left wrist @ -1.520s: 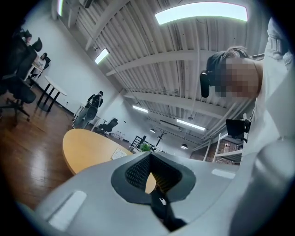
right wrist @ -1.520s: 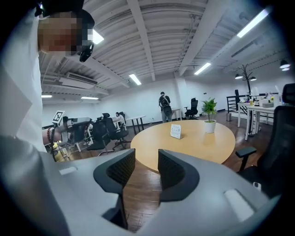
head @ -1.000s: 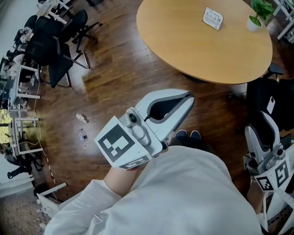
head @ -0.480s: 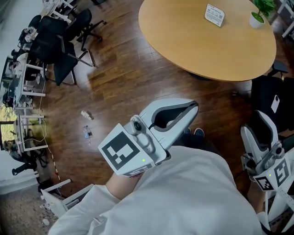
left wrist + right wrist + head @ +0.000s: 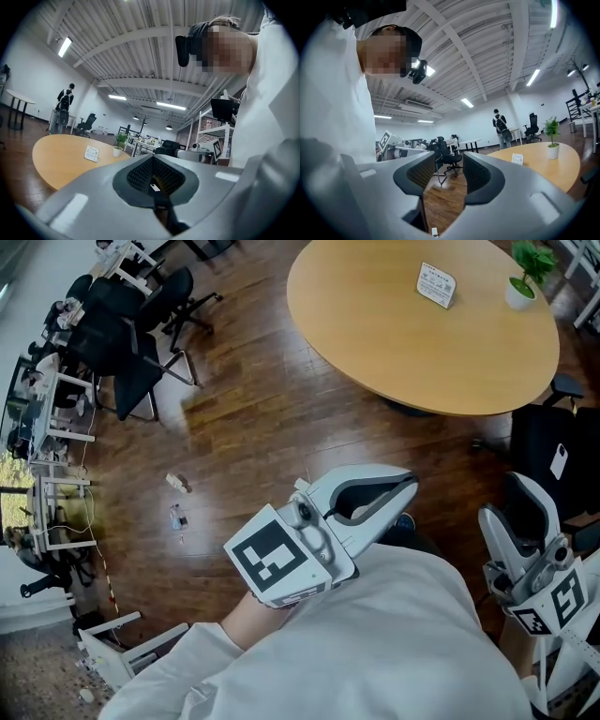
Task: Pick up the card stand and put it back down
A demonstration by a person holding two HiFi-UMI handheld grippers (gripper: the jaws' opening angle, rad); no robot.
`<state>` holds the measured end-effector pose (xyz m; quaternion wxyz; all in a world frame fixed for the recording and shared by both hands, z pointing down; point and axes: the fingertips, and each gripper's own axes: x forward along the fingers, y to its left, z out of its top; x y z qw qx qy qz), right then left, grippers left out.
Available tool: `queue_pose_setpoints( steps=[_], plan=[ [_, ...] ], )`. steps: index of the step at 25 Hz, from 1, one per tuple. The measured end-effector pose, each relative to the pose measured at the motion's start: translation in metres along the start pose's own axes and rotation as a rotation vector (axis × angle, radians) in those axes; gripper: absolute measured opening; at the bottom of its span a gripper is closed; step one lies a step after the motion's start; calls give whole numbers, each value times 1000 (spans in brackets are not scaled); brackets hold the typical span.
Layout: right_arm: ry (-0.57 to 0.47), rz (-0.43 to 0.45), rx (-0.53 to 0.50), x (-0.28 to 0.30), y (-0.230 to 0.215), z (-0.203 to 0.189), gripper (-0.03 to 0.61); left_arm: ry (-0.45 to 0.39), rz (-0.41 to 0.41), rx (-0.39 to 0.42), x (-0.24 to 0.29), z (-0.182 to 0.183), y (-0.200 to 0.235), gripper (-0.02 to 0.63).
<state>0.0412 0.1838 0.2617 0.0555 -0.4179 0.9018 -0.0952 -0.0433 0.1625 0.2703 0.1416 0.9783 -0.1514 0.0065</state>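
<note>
The card stand point(image 5: 436, 285) is a small white printed card standing on the far side of the round wooden table point(image 5: 394, 343), next to a little potted plant point(image 5: 522, 277). It also shows in the left gripper view as the card stand point(image 5: 92, 153) and in the right gripper view as the card stand point(image 5: 517, 159). My left gripper point(image 5: 411, 486) is held low near the person's body, well short of the table, its pads point(image 5: 140, 174) pressed together on nothing. My right gripper point(image 5: 514, 484) hangs at the lower right, open, with only floor between its pads point(image 5: 421, 172).
Black office chairs point(image 5: 131, 343) stand at the left by desks, and another black chair point(image 5: 553, 442) sits right of the table. Small scraps point(image 5: 176, 484) lie on the wood floor. A person with a backpack point(image 5: 500, 124) stands far off.
In the head view both grippers have drifted a little, the left one down and to the right. The card stand stays on the table. Neither gripper's jaws have changed.
</note>
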Motion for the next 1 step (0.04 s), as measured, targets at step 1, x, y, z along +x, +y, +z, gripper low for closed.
queue_pose_setpoints(
  steps=[1],
  plan=[
    [-6, -3, 1, -1, -1, 1, 176, -1, -2, -3, 1, 0, -1, 0]
  ],
)
